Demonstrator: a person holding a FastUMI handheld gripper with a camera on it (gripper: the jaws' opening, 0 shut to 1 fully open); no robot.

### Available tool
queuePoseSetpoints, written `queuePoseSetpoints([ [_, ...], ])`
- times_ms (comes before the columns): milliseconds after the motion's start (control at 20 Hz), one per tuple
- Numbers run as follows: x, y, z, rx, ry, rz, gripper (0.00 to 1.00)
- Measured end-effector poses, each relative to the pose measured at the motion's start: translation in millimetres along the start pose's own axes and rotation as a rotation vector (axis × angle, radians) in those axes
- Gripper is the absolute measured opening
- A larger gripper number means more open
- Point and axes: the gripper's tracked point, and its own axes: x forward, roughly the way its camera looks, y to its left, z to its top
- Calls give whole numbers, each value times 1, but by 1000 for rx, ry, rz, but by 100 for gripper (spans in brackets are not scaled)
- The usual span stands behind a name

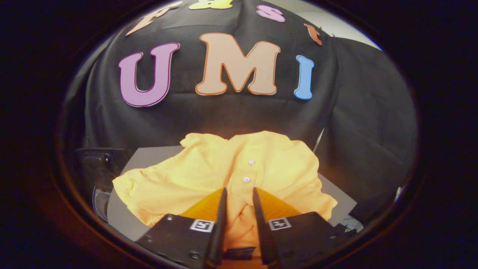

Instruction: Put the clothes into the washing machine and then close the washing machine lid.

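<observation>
A yellow button-up shirt lies spread and crumpled on a grey board in front of the booth's black cloth wall. Two white buttons on its placket sit just ahead of the fingertips. My gripper is low over the near part of the shirt. Its two fingers stand close together, and a bunched fold of the yellow cloth is pinched between them. The shirt's near hem is hidden under the gripper body.
A dark, bulky object stands off the grey board's left edge; I cannot tell what it is. Black cloth hangs behind and to the right of the board. Some pale clutter lies by the board's right near corner.
</observation>
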Motion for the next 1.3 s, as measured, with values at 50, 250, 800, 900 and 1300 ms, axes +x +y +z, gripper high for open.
queuePoseSetpoints([
  [50, -2, 1, 1, -17, -15, -22, 33],
  [250, -12, 27, 5, -30, -76, 41, 11],
  [800, -62, 135, 64, 115, -166, 283, 6],
  [900, -74, 164, 76, 119, -182, 336, 6],
  [1300, -102, 285, 89, 65, -181, 533, 6],
])
